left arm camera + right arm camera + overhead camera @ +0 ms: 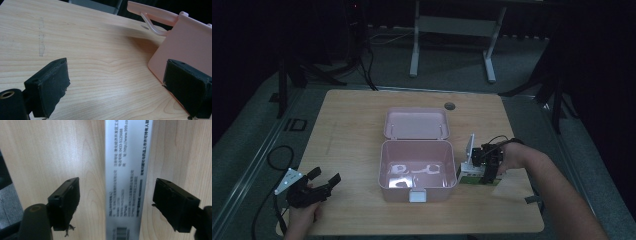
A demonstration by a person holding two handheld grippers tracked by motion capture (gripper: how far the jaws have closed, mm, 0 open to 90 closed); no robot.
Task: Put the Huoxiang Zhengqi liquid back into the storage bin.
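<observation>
The small box (127, 180) lies mid-frame between the wide-open right gripper (116, 202); center, then close gently.

The left gripper (115, 85) is open too, at lower left.

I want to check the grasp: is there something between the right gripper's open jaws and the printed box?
Nothing visible. The right gripper is open, its jaws either side of the printed box, bare wood in both gaps. The pink case stands beside it.

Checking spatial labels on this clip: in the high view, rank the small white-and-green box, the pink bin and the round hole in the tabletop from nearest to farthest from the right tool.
1. White-and-green box, directly at the right tool.
2. Pink bin, just left of it.
3. Round hole, near the table's far edge.
</observation>
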